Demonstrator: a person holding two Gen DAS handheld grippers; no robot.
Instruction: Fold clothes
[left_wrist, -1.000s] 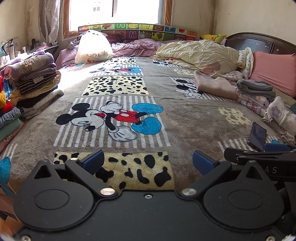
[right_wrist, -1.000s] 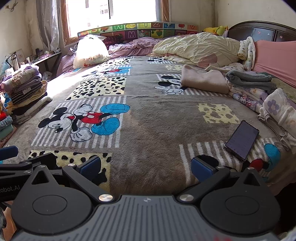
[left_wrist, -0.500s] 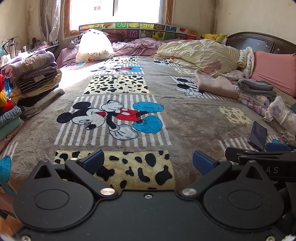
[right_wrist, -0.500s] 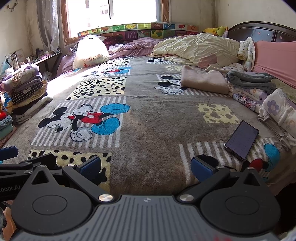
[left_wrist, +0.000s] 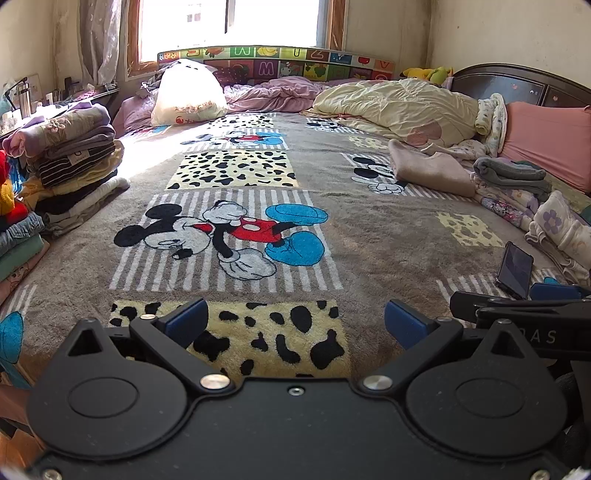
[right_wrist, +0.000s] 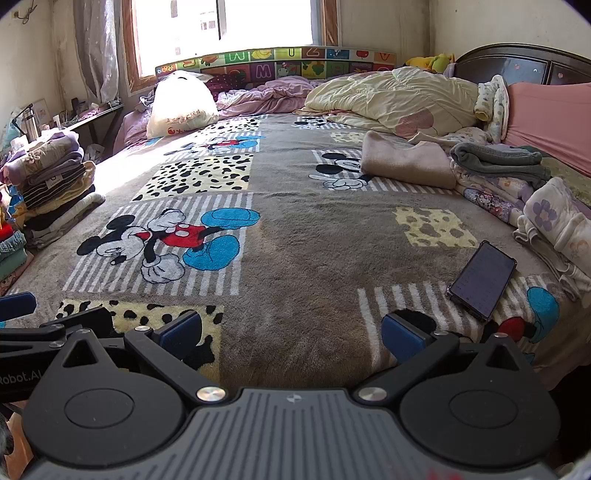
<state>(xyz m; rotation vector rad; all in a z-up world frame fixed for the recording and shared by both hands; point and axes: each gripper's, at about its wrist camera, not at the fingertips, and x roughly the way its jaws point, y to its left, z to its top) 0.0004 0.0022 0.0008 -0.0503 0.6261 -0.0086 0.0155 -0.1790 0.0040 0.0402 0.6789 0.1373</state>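
Beige folded garment (right_wrist: 406, 164) lies flat on the bed (right_wrist: 314, 236), far right, beside a grey one (right_wrist: 498, 158). Left gripper (left_wrist: 295, 321) and right gripper (right_wrist: 291, 332) hover level, side by side, both spread wide and empty.

The grey cartoon-print fleece blanket (left_wrist: 369, 236) was plush and matt. The black glass-faced phone (right_wrist: 482, 281) was glossy; the dark wooden headboard (right_wrist: 517, 66), polished.
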